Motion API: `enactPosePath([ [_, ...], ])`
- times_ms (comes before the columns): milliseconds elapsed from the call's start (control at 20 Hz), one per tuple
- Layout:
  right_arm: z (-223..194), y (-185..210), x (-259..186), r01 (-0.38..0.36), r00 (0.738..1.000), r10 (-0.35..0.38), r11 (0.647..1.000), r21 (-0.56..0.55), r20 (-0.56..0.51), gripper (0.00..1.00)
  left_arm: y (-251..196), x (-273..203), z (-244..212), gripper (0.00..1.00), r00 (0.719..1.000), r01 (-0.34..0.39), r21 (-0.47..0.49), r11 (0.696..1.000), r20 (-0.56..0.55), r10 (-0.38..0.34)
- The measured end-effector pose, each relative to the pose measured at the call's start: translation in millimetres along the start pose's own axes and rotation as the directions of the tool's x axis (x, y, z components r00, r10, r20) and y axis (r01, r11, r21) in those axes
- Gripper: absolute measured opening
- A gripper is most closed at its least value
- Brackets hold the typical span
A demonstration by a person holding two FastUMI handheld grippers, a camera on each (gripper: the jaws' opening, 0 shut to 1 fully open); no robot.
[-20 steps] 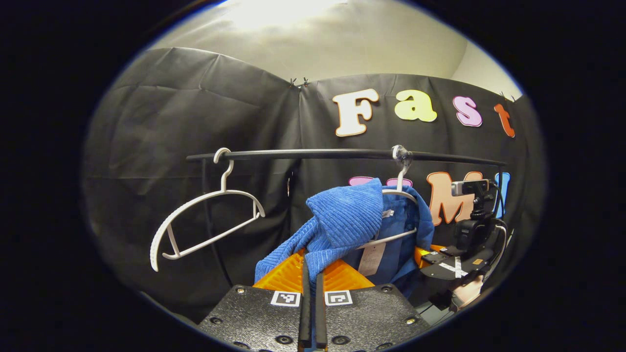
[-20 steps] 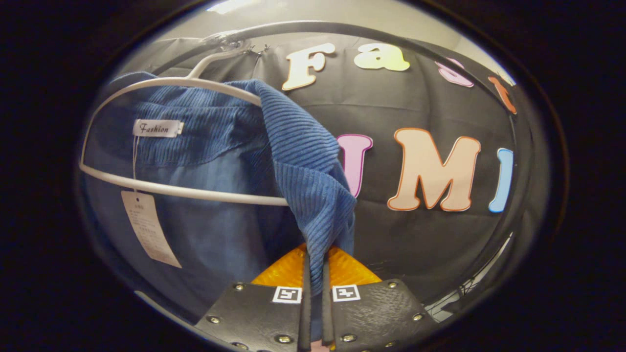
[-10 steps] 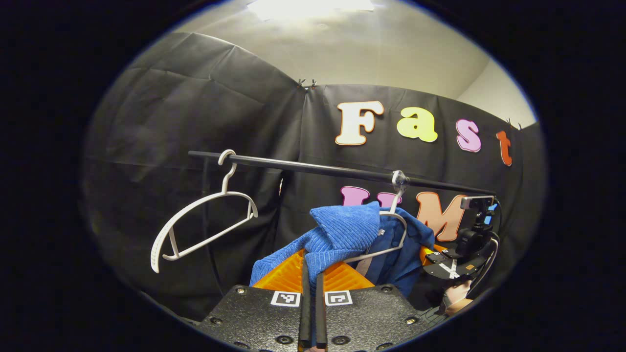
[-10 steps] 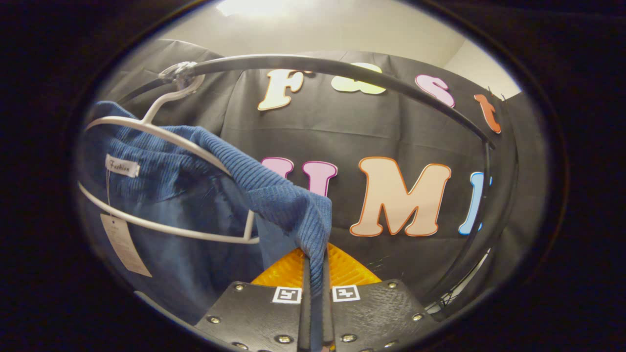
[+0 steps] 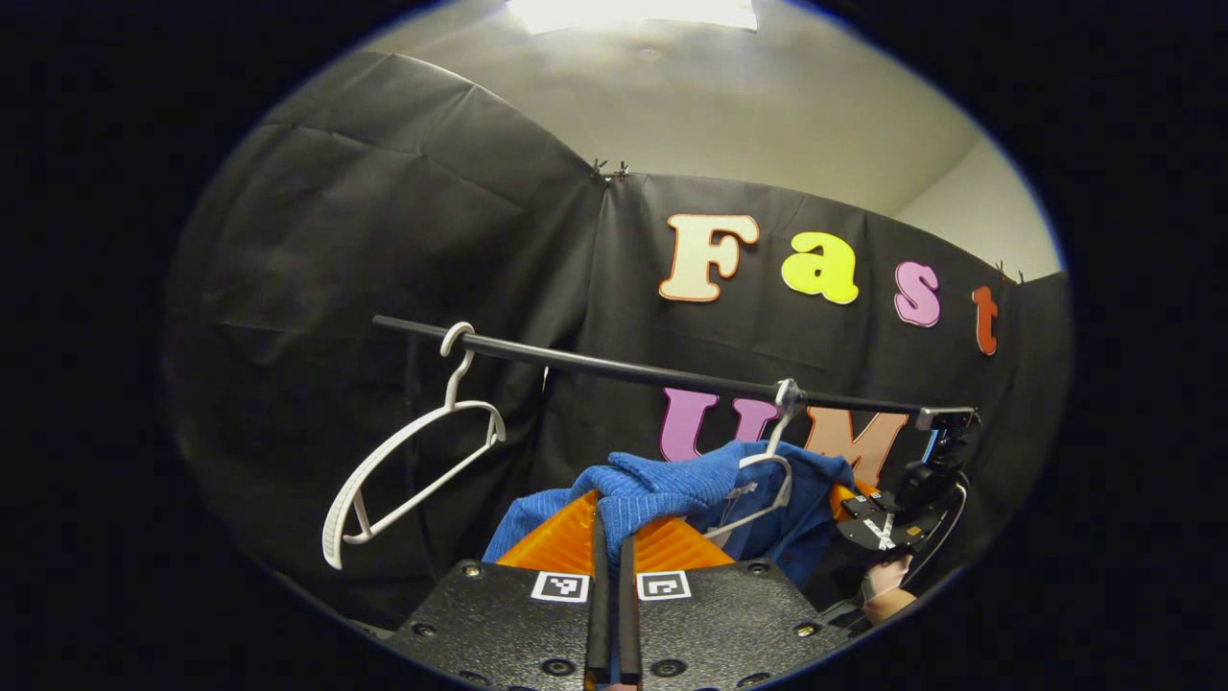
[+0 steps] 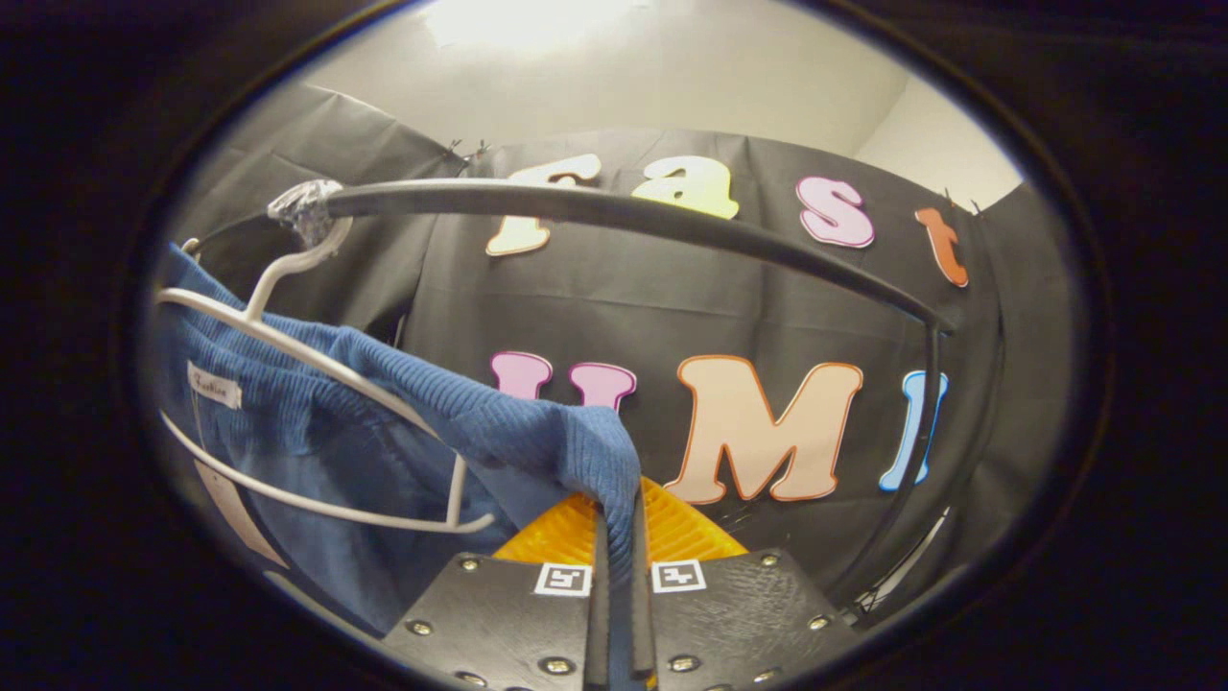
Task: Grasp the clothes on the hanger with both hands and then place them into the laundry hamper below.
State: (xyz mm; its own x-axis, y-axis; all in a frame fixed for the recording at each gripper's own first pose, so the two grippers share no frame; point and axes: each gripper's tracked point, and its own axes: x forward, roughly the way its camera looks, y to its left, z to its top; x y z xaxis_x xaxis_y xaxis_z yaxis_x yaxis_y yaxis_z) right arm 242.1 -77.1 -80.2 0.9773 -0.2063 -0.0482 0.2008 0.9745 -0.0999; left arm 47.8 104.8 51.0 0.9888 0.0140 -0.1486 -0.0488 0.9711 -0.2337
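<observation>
Now both tools are clamped on the same blue garment [image 5: 672,485], each with its fingers pressed together on a fold of ribbed cloth. In the left gripper view the left tool [image 5: 608,557] pinches one shoulder of the garment, which bunches up just above its fingertips. Behind it the garment drapes over a white hanger [image 5: 767,480] hooked on the black rail [image 5: 624,369]. That view also takes in a second white hanger [image 5: 413,461], bare and tilted, hanging farther along the rail, and, beyond the garment at the right, the right tool [image 5: 887,523] with part of a hand [image 5: 883,585] under it.

Closer in, the right gripper view has the right tool [image 6: 619,566] nipping the other shoulder. The cloth [image 6: 460,427] runs taut from its fingertips up and over the arm of the garment's hanger [image 6: 317,369]. A small white label [image 6: 213,386] sewn in at the collar and a paper tag [image 6: 225,509] hanging below it show there. The hook [image 6: 302,240] sits on the rail [image 6: 624,216] under a wrap of clear tape.
</observation>
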Motion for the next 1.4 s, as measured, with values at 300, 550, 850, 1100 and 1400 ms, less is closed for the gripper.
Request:
enactPosePath([
  [300, 9, 3, 1, -0.018, 1.000, 0.018, 1.000, 0.004, 0.018, 0.09, 21, 1, 2, 0.04, 0.998, -0.016, 0.004, 1.000, -0.056, 0.017],
  [550, 13, 8, 2, -0.034, 0.999, 0.034, 0.999, 0.010, 0.027, 0.04, 46, 9, -15, 0.04, 0.991, -0.052, 0.072, 0.996, -0.120, 0.060],
  [850, 13, 4, 12, -0.022, 0.999, 0.022, 1.000, 0.004, 0.032, 0.09, 54, 33, -28, 0.04, 0.993, -0.062, 0.080, 0.995, -0.093, 0.069],
  [1100, 9, -6, 24, 0.017, 0.999, -0.016, 1.000, -0.011, 0.041, 0.09, 48, 63, -27, 0.04, 0.998, -0.042, 0.083, 0.996, -0.048, 0.046],
  [1400, -8, -17, 44, 0.042, 0.999, -0.041, 0.999, -0.035, 0.019, 0.09, 38, 91, -38, 0.04, 0.999, 0.011, 0.071, 0.997, -0.042, -0.008],
])
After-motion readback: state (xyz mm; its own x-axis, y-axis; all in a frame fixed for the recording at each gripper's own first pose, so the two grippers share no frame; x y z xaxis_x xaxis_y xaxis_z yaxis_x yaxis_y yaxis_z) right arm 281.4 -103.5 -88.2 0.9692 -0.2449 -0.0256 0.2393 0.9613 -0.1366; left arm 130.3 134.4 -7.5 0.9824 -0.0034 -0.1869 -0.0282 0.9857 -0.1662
